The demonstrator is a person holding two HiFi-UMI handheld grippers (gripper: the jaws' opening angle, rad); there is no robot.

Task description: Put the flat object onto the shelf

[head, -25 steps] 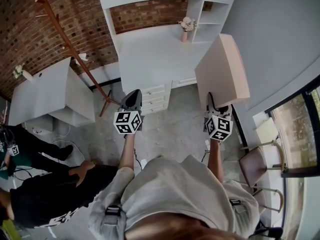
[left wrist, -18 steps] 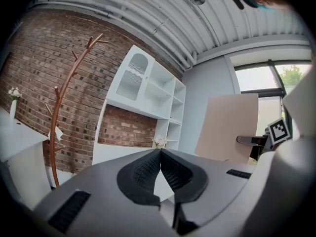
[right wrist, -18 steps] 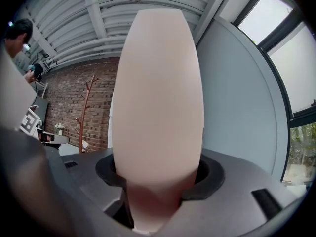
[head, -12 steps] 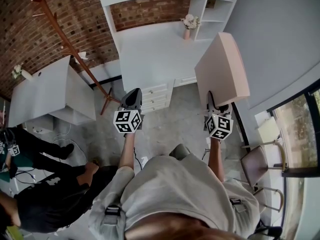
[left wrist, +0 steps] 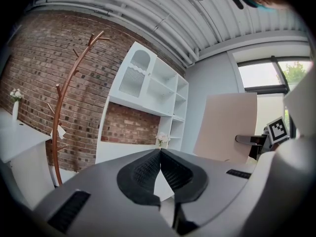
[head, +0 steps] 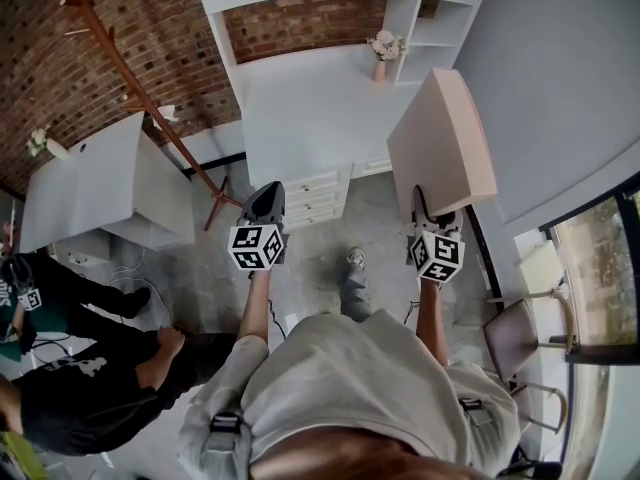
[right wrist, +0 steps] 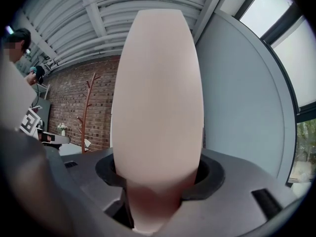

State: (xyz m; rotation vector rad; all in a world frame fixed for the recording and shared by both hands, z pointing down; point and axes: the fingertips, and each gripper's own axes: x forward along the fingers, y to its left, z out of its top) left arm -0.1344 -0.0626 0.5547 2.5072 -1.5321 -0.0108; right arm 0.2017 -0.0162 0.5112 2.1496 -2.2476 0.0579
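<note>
A wooden coat stand (head: 214, 203) rises along the brick wall (head: 60, 78), with its feet on the concrete floor (head: 380, 238) just left of the bench's (head: 300, 118) drawers (head: 315, 193). A small vase of pale flowers (head: 381, 53) stands at the bench's far right corner. Off to the left is a white side table (head: 100, 183) with another little flower vase (head: 40, 143) at its far left edge. A person in dark clothes (head: 90, 388) crouches beside it, and a chair (head: 515, 333) sits by the window (head: 590, 258).
</note>
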